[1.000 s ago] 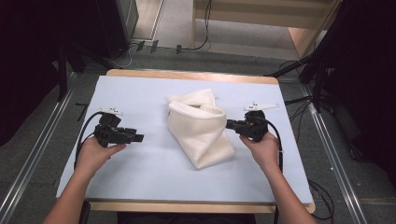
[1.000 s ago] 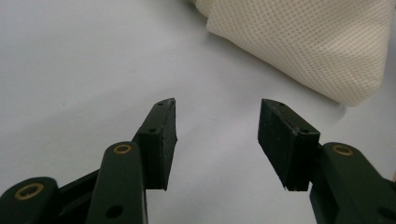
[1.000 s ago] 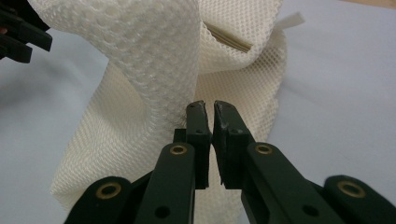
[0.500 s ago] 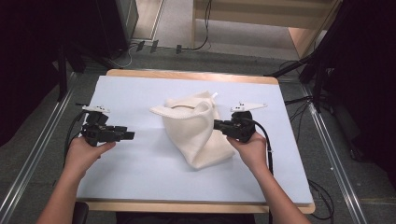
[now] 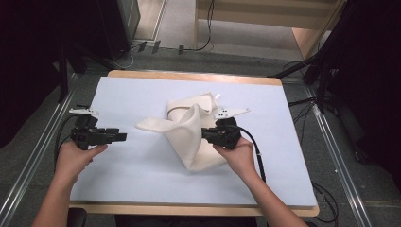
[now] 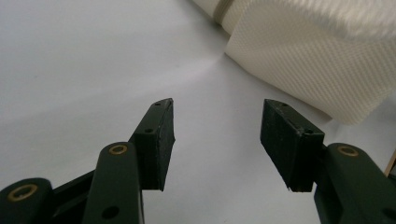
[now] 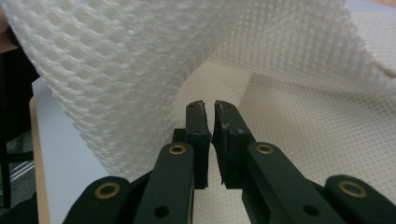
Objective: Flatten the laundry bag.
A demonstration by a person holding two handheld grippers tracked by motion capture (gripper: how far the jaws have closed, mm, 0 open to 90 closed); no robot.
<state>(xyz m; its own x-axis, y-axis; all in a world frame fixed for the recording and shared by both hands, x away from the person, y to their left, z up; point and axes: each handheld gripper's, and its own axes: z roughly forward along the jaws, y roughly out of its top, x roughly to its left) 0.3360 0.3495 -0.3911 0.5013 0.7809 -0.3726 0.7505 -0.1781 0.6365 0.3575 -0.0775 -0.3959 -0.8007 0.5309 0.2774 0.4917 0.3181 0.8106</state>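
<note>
Here, the table (image 5: 142,189), a wooden top under a pale blue sheet, carries the whole job, and its bare area from 6 to 9 o'clock leaves you room to spread material. The cream mesh cloth (image 5: 189,137) lies near the centre of that sheet, crumpled, with one flap running out toward 9 o'clock and a fold raised beside your right hand. That fold stands up because the right gripper (image 5: 208,134) lifts it: the jaws are clenched, and in the right gripper view (image 7: 210,112) they meet with only a sliver between them while the weave (image 7: 116,70) drapes over and around them. Judged from this, you are dragging the cloth across the sheet to open it. The left gripper (image 5: 120,136) waits at 9 o'clock, apart from the flap, jaws released and wide (image 6: 215,126), with a cloth edge (image 6: 317,60) just ahead, ready to take a second corner. Around the table lie grey floor, metal rails and trailing cables.
</note>
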